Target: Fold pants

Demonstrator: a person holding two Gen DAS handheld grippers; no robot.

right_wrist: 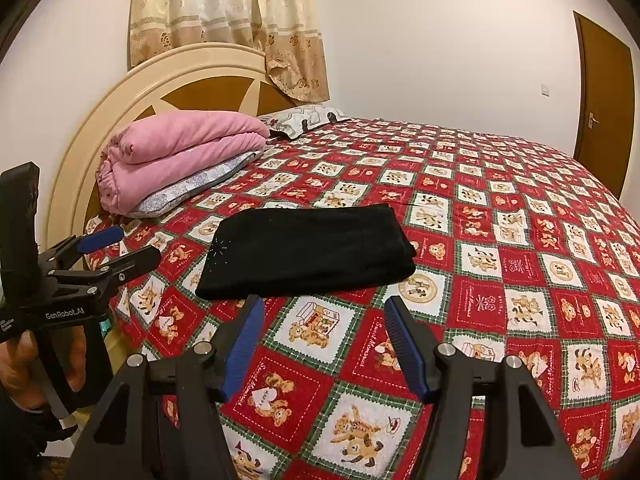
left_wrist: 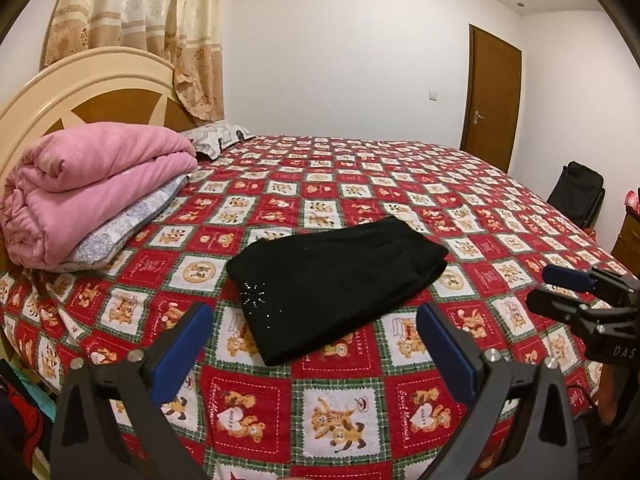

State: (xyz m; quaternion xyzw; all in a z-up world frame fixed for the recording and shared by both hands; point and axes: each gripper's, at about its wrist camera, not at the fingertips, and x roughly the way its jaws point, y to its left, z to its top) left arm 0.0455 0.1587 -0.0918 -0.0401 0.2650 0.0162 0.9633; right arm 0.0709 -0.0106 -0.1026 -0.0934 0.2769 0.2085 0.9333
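While folded pants [left_wrist: 336, 284] lie on bedspread [left_wrist: 520, 208], claws apart

We see a bed [left_wrist: 360, 184] under a red, checked teddy-bear cover, its cream and brown headboard [right_wrist: 192, 80] against a white wall [left_wrist: 340, 40] at the far left. A beige patterned curtain [right_wrist: 228, 12] hangs behind the headboard. A brown door [left_wrist: 494, 96] stands shut at the far right.

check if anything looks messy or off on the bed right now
Nothing much stands out. The black pants lie folded in a compact rectangle on the bedspread, slightly skewed to its checks. Both the left gripper and right gripper are open and hold nothing. The pink blanket is stacked neatly by the headboard.
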